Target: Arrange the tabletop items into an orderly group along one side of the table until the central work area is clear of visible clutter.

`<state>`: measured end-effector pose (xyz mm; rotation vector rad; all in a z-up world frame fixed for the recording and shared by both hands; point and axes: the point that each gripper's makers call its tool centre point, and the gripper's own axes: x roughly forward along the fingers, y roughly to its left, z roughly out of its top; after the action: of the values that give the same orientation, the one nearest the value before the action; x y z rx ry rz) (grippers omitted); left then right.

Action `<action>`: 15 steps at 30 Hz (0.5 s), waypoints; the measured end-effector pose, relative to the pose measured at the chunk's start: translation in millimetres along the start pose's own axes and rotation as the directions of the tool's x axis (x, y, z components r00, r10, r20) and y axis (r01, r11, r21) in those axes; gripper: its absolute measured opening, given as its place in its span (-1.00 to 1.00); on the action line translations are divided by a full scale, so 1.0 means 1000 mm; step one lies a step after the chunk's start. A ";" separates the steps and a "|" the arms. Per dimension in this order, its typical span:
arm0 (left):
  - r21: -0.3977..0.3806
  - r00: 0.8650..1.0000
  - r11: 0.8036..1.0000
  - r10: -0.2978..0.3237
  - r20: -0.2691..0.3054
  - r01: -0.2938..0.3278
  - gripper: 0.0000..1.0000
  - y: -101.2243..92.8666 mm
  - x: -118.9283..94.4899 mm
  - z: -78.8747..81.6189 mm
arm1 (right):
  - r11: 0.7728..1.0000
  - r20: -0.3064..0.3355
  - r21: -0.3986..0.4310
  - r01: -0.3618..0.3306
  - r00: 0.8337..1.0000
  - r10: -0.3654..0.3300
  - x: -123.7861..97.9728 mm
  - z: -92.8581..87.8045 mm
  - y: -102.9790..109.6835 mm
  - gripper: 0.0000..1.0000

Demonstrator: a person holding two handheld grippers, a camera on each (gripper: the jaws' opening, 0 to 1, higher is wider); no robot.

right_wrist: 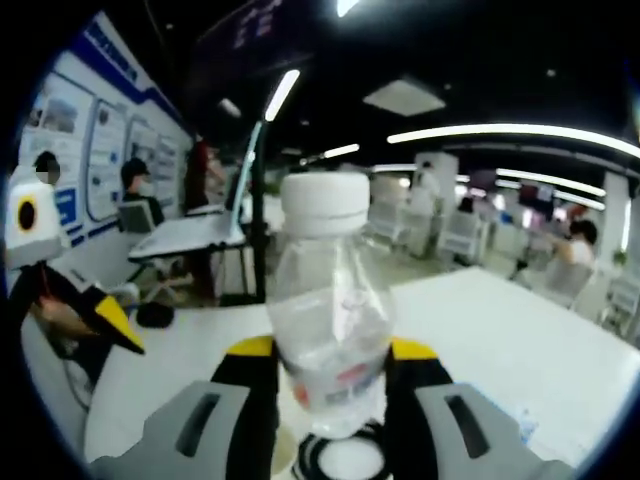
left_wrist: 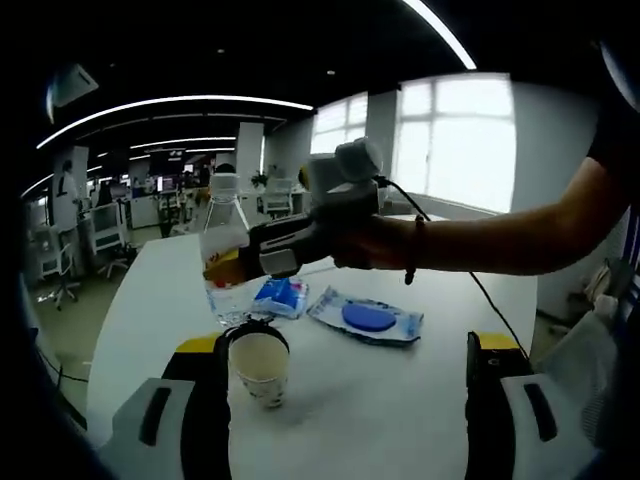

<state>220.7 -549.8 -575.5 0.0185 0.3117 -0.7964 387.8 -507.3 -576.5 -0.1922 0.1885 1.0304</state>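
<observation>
Now the clear bottle (right_wrist: 328, 310) is pinched by the right hand-held gripper (right_wrist: 330, 400) and held aloft, seemingly for carrying aside. The left hand-held gripper (left_wrist: 345, 350) is spread wide around the paper cup (left_wrist: 259, 366) on the counter (left_wrist: 400, 400), likely for grasping.

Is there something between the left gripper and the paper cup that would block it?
Nothing visible blocks it. The paper cup stands on the white table beside the left gripper's left jaw, near the open gap. The right gripper holds the water bottle above and behind the cup.
</observation>
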 end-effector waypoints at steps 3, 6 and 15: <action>-0.006 1.000 1.000 -0.002 0.001 0.002 1.00 0.000 0.000 -0.001 | 1.000 0.006 0.002 -0.004 1.000 0.004 0.007 -0.003 0.000 -0.28; -0.003 1.000 1.000 -0.004 -0.001 0.004 1.00 -0.002 0.001 -0.004 | 1.000 0.015 0.003 -0.005 1.000 0.005 0.015 -0.005 0.000 -0.28; -0.027 1.000 1.000 -0.007 -0.005 0.007 1.00 -0.003 0.002 -0.014 | 1.000 0.027 0.000 -0.007 1.000 0.007 0.035 -0.012 0.000 -0.28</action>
<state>216.1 -551.2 -589.6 -0.0054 0.3273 -0.7991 405.0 -480.9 -596.9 -0.1776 0.1647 1.0395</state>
